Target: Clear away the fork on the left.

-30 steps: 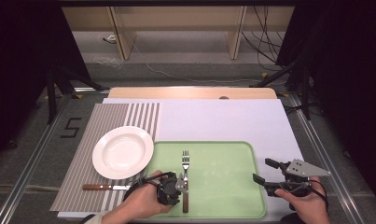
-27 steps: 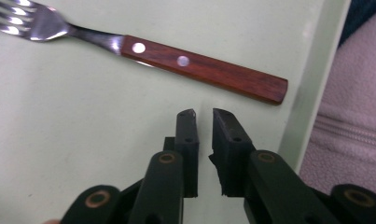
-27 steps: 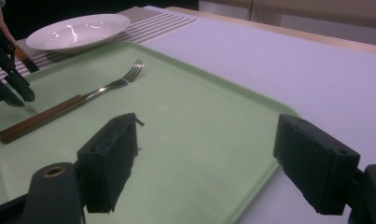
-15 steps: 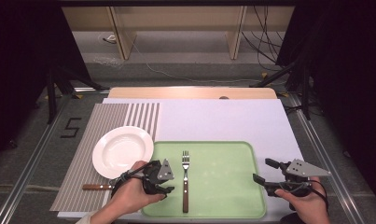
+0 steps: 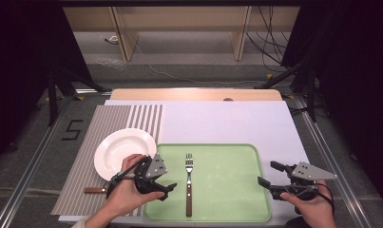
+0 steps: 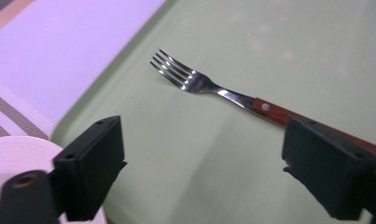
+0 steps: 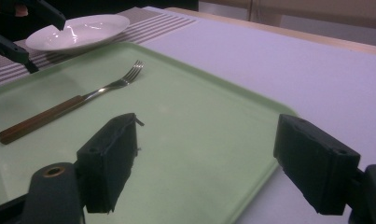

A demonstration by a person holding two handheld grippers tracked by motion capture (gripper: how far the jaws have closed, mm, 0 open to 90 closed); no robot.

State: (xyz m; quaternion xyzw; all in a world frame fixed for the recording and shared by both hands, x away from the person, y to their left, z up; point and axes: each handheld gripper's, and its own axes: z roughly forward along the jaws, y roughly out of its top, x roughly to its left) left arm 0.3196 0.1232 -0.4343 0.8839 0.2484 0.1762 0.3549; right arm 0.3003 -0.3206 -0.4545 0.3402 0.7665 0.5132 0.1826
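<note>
A fork (image 5: 188, 183) with a wooden handle lies lengthwise on the green tray (image 5: 227, 190), tines pointing away from me. My left gripper (image 5: 166, 190) hovers at the tray's left edge, just left of the fork handle, open and holding nothing. In the left gripper view the jaws (image 6: 209, 149) stand wide apart, with the fork (image 6: 209, 86) beyond them. My right gripper (image 5: 268, 173) is open at the tray's right edge. In the right gripper view its jaws (image 7: 209, 154) frame bare tray, and the fork (image 7: 73, 105) lies to the left.
A white plate (image 5: 125, 152) sits on the striped placemat (image 5: 94, 137) left of the tray. A wooden knife handle (image 5: 94, 190) shows below the plate, partly under my left hand. The lilac cloth (image 5: 227, 123) lies behind the tray.
My left gripper has drawn back to the left, off the fork handle, to the tray's left edge. The fork stays in place. The right gripper has not moved.
</note>
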